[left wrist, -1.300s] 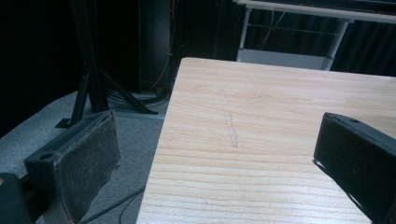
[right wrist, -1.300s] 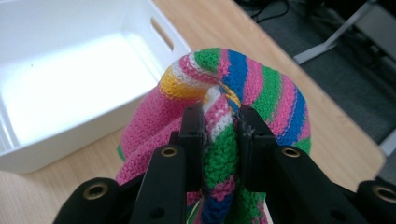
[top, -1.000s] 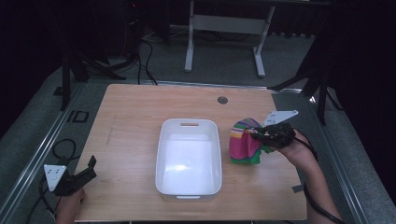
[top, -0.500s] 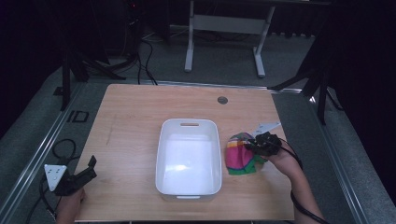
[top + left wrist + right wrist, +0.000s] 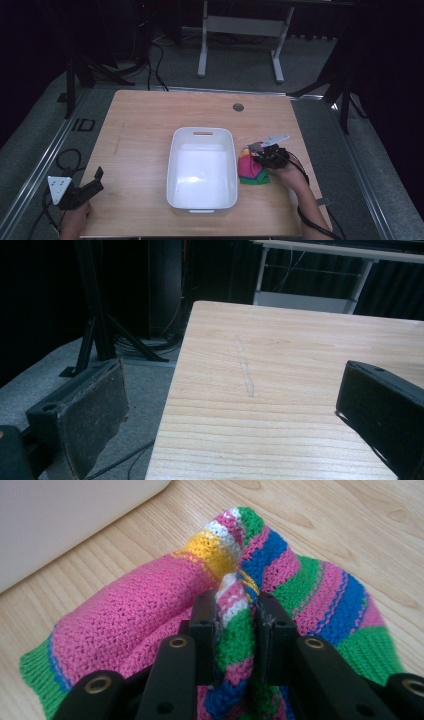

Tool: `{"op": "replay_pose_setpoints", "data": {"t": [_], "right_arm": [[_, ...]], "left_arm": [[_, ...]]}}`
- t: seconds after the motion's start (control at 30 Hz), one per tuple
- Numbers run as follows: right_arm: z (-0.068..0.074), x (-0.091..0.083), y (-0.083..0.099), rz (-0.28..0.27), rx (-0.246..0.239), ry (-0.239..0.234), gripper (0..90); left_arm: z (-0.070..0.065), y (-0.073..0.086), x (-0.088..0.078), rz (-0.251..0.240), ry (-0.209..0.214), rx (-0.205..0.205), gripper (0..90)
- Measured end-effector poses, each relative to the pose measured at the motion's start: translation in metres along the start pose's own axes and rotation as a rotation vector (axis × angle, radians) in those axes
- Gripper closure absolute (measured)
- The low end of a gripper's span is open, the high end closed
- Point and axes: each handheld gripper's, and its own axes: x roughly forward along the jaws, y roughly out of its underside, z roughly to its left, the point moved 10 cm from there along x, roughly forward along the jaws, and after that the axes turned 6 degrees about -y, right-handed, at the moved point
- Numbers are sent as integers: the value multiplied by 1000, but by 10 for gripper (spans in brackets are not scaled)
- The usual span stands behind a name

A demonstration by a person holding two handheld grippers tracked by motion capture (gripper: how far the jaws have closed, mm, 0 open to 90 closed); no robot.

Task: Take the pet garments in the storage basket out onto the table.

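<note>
Your right gripper [image 5: 235, 611] pinches one striped knitted cloth [image 5: 150, 615].
One white tub [image 5: 202, 170] sits just left of it; your left gripper [image 5: 95, 181] gapes empty, well apart.

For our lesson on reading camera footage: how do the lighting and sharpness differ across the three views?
High view: the table is lit, its surroundings nearly black, and the white tub glares. Left gripper view: wood grain sharp, background dark. Right gripper view: bright and crisp on the knitted cloth pinched in the right hand-held gripper.
</note>
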Motion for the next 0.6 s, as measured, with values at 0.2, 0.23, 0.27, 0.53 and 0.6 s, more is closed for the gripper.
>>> {"op": "replay_pose_setpoints", "data": {"t": [0.2, 0.23, 0.27, 0.53, 0.6], "right_arm": [[3, -2, -3, 1, -8, 9, 622], [2, -4, -4, 0, -16, 14, 622], [2, -4, -4, 0, -16, 14, 598], [3, -38, -12, -98, 23, 21, 337], [1, -46, -11, -113, 44, 34, 278]], "left_arm": [[0, 0, 0, 1, 0, 0, 9], [0, 0, 0, 1, 0, 0, 9], [0, 0, 0, 1, -1, 1, 9], [1, 0, 0, -1, -1, 0, 9], [1, 0, 0, -1, -3, -1, 9]]}}
